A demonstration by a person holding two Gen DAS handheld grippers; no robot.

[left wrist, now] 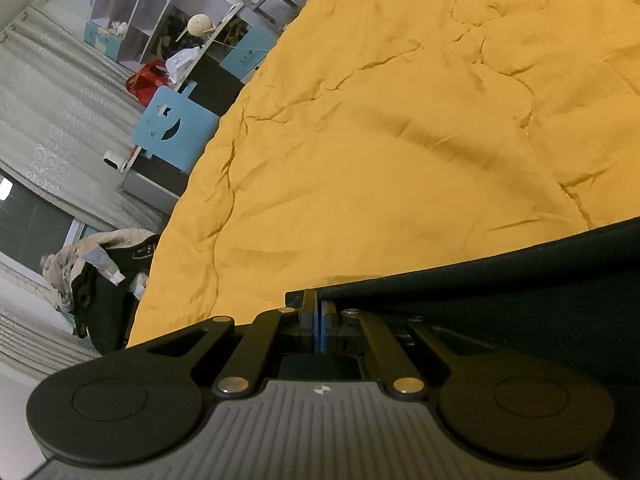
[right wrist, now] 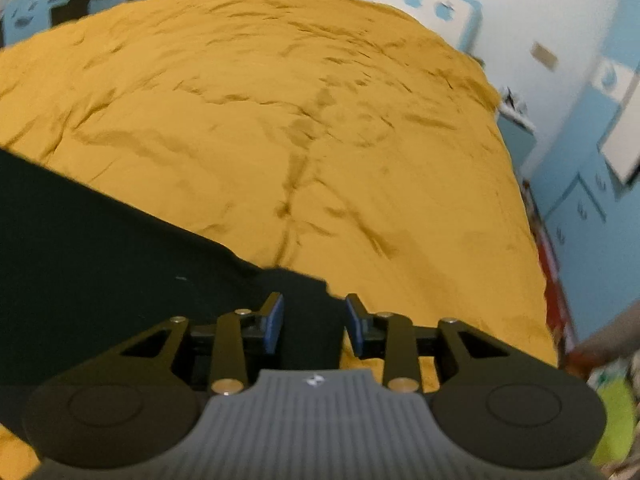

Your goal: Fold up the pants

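Pants (left wrist: 500, 296), dark, are lying on the yellow bedspread (left wrist: 400, 120). Left gripper (left wrist: 320, 312) is pinching their edge, jaws closed; right gripper (right wrist: 314, 320) is standing partly spread, cloth between unpressed pads. Shelving (left wrist: 160, 12) is standing beyond.

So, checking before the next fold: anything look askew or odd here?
Nothing damaged or spilled. The dark pants lie slanted across the wrinkled yellow bedspread. A messy heap of clothes sits beside the bed.

no words, brands or numbers can be read in either view. the only mark is a small white emblem on each gripper's ribbed grey housing (left wrist: 320, 416), without letters.
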